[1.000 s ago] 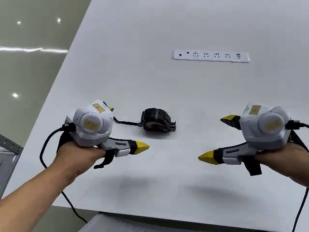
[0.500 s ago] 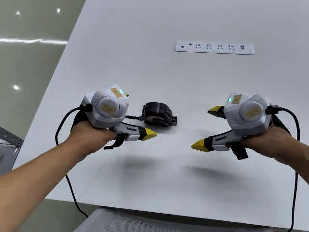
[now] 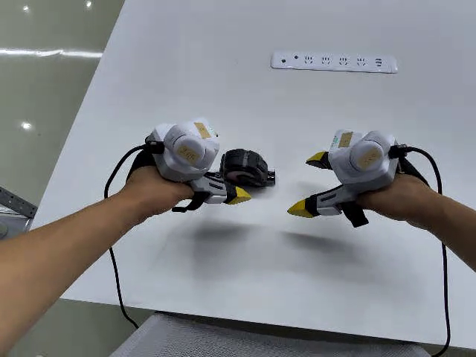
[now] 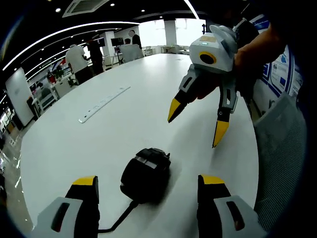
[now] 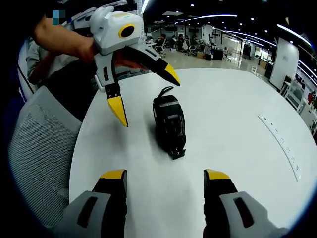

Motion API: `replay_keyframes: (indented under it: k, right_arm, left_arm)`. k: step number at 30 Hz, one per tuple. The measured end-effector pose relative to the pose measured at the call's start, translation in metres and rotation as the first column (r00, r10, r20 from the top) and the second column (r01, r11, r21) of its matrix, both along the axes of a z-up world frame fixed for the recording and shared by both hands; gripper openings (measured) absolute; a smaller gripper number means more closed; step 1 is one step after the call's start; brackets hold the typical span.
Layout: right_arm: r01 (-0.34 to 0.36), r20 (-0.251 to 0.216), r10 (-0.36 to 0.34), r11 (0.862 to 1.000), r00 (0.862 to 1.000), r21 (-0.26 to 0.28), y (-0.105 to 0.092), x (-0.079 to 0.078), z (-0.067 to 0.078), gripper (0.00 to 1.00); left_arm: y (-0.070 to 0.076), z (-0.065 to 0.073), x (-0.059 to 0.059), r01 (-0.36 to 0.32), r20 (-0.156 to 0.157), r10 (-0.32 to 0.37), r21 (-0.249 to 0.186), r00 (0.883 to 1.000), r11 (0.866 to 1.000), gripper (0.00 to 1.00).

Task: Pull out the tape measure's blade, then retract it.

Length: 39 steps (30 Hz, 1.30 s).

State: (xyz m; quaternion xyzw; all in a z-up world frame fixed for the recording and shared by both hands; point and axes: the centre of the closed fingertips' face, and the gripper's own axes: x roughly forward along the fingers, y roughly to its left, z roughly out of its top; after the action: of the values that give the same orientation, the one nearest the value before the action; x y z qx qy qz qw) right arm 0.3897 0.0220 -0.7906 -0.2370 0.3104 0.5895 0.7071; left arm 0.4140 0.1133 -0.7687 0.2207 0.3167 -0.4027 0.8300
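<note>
Head view, tape measure (image 3: 244, 167): it lies on the white worktop (image 3: 223, 89), just beside the left hand-held gripper (image 3: 231, 180).
Head view, right hand-held gripper (image 3: 306, 184): jaws wide apart and holding nothing, near the tape measure, pointing at it.
Head view, around: a white power strip (image 3: 334, 62) lies far behind, well apart.
Left gripper view, left hand-held gripper (image 4: 148, 180): jaws wide; the tape measure (image 4: 146, 171) lies between them, with a gap on each side.
Left gripper view, strap (image 4: 119, 218): a black strap leaves the near end of the tape measure.
Left gripper view, beyond: the right hand-held gripper (image 4: 196, 122) hangs over the worktop.
Right gripper view, right hand-held gripper (image 5: 165, 174): jaws wide; the tape measure (image 5: 170, 121) lies ahead, apart from them.
Right gripper view, left hand-held gripper (image 5: 145, 92): it spreads around the far end of the tape measure.
Right gripper view, side: a mesh chair (image 5: 34, 163) stands at the worktop edge.
</note>
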Motion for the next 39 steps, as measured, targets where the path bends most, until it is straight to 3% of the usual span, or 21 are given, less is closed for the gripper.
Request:
replay_keyframes:
  k: [9, 12, 23, 30, 39]
  right_arm:
    - [-0.048, 0.019, 0.049, 0.999, 0.999, -0.011, 0.016, 0.008, -0.013, 0.51]
    - [-0.067, 0.032, 0.068, 0.998, 0.997, -0.005, 0.021, 0.011, -0.018, 0.45]
    - [-0.118, 0.053, 0.12, 0.992, 0.991, -0.033, 0.034, 0.02, -0.034, 0.38]
    - [-0.139, 0.046, 0.142, 0.989, 0.989, -0.047, 0.035, 0.023, -0.041, 0.33]
    - [-0.184, 0.05, 0.187, 0.981, 0.981, -0.054, 0.039, 0.026, -0.045, 0.27]
  left_arm:
    - [-0.011, -0.002, 0.005, 0.08, 0.021, -0.081, 0.041, 0.996, 0.996, 0.7]
    - [-0.013, -0.005, 0.006, 0.115, 0.024, -0.117, 0.062, 0.993, 0.991, 0.67]
    - [-0.016, -0.011, 0.012, 0.199, 0.032, -0.204, 0.118, 0.978, 0.973, 0.55]
    - [-0.02, -0.015, 0.016, 0.252, 0.017, -0.257, 0.142, 0.966, 0.957, 0.5]
    - [-0.021, -0.02, 0.016, 0.282, -0.001, -0.285, 0.151, 0.958, 0.947, 0.43]
